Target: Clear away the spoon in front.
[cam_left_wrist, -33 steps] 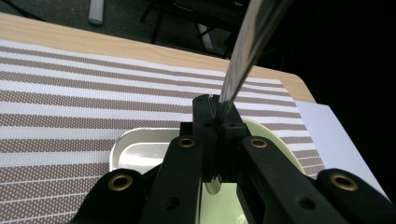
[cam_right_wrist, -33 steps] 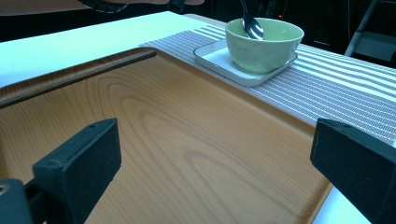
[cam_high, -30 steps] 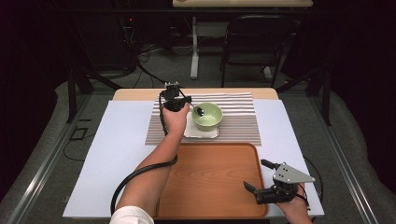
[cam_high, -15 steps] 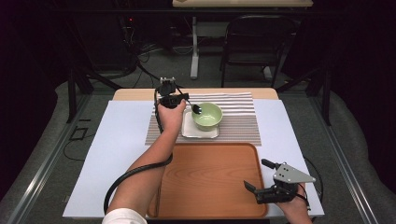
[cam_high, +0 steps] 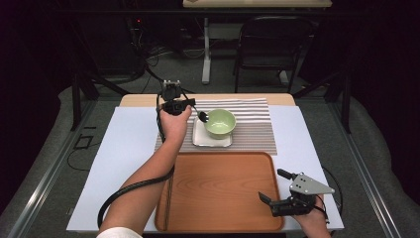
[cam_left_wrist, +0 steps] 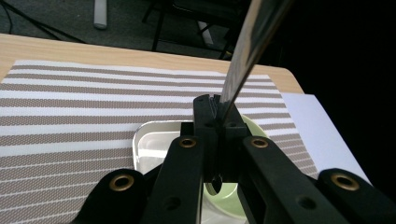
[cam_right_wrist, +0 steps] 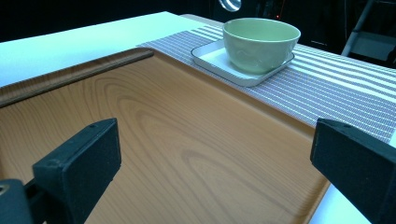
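Work in hand: the left gripper (cam_high: 197,110) holds a spoon (cam_high: 202,117) beside a green bowl (cam_high: 220,122); my guess is the spoon is being lifted away from the bowl, perhaps toward the tray.

Left fingers: clamped narrow on the spoon's metal handle (cam_left_wrist: 250,44); in the left gripper view the two black fingers (cam_left_wrist: 208,122) meet with the handle pinched between them.

Right fingers: spread wide with nothing between them; the right gripper (cam_high: 271,198) rests at the near right corner of the wooden tray (cam_high: 218,178).

Where the spoon is: in the air just left of the bowl's rim, its scoop end near the rim; whether it touches the rim I cannot tell.

Long axis: seen from the left gripper view, the handle runs up and away from the fingers, tilted to the right, while the scoop end hangs below them over the bowl (cam_left_wrist: 231,196).

Bowl and saucer: the bowl stands on a small white square saucer (cam_high: 200,140), which lies on a striped mat (cam_high: 257,124) at the far side of the counter (cam_high: 126,144).

Nearer hand: the left hand is at the bowl; the right is well apart from it, across the tray.

What the views add: the high view gives the layout and the spoon's place next to the bowl. The left gripper view confirms the pinch on the handle. The right gripper view shows the bowl (cam_right_wrist: 260,42) upright on the saucer (cam_right_wrist: 215,60) and the tray (cam_right_wrist: 154,140) bare.
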### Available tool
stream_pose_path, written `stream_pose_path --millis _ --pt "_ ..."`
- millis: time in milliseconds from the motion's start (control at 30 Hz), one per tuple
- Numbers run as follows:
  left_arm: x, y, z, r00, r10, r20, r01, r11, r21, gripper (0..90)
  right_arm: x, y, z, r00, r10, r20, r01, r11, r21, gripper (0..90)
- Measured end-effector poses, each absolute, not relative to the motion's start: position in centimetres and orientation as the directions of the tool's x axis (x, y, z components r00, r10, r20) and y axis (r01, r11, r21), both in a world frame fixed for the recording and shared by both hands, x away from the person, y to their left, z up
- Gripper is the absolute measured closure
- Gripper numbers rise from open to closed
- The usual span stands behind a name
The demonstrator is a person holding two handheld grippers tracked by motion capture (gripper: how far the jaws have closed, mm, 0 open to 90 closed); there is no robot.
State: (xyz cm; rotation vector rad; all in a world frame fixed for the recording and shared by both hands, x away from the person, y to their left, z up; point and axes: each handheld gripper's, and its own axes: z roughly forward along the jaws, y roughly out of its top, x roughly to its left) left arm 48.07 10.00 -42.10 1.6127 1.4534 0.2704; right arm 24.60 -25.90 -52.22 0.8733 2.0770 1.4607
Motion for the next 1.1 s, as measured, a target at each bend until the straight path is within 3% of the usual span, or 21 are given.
stream_pose_path --millis 1100 --pt "38.9 14.5 -45.1 0.387 0.821 -0.420 0.749 -0.015 0.662 89.2 24.6 -25.8 -52.2 -0.695 0.719 -0.007 0.238 0.239 0.941 1.7"
